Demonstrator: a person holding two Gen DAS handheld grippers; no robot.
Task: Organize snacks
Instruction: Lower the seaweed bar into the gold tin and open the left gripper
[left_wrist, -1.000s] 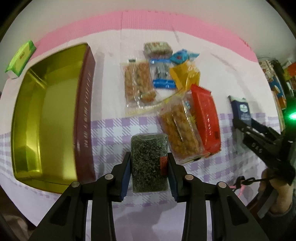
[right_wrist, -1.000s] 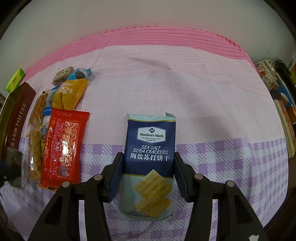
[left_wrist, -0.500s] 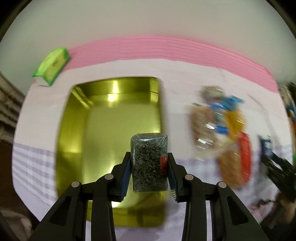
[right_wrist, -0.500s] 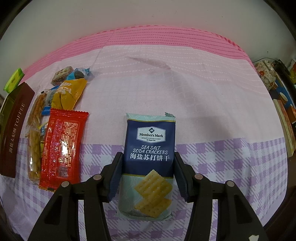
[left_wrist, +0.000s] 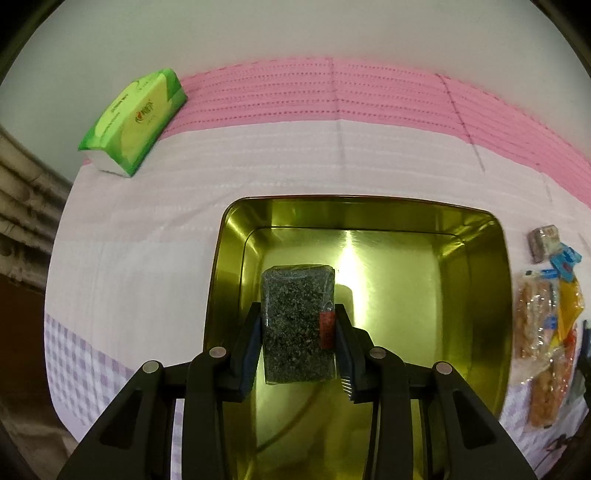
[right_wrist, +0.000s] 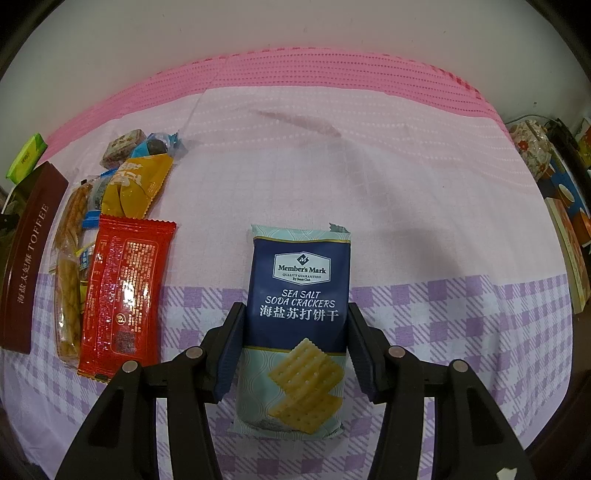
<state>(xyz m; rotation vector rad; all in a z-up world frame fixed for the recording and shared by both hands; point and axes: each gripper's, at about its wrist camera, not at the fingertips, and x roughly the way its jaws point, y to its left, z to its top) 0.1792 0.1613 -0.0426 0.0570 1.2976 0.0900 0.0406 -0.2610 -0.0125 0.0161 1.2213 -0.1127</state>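
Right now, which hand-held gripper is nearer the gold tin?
Left. The left hand-held gripper holds the dark snack pack over the gold tin; the right hand-held gripper is off to its side, around the soda crackers.

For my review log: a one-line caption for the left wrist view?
Left gripper holds a dark seaweed snack pack over the open gold tin.

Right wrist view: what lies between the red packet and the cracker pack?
Only bare tablecloth separates the red packet from the cracker pack, seen in the right wrist view.
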